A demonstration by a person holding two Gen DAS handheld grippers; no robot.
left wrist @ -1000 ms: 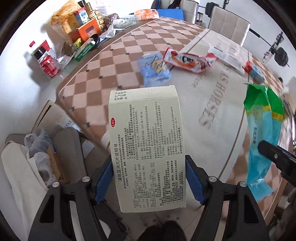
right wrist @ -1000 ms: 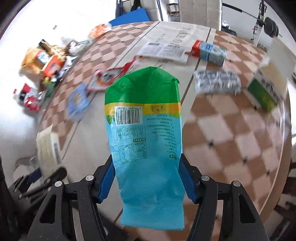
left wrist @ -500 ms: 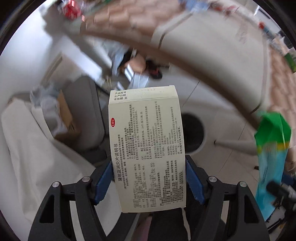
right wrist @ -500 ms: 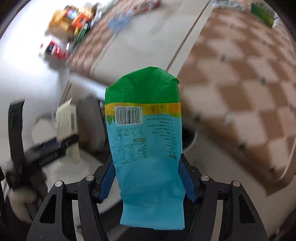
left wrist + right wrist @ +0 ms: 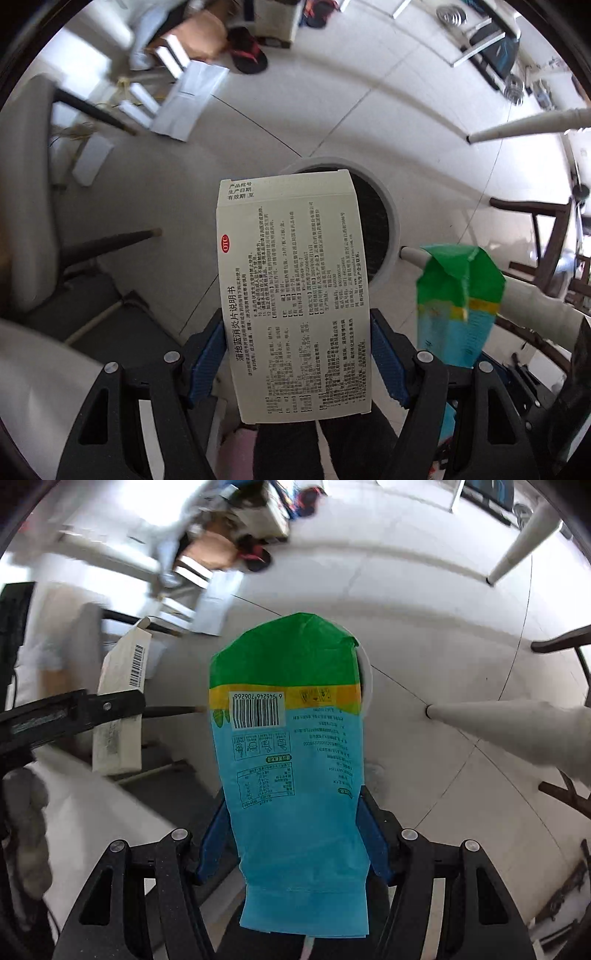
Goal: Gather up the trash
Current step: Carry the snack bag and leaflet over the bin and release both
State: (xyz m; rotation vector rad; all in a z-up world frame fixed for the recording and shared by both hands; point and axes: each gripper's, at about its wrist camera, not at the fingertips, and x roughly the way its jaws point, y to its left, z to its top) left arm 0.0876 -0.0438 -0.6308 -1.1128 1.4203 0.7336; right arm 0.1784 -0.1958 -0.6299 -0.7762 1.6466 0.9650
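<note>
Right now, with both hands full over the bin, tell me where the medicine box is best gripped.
Grip the medicine box across its two long narrow edges at the near end, coming from behind along its length, as the left tool does. It is flat and stiff, so the far end stays free above the round bin.

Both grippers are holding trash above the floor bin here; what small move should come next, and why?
Probably open the left gripper: its white medicine box hangs over the round bin, so it should drop in. The right gripper with the green-blue bag could follow.
</note>
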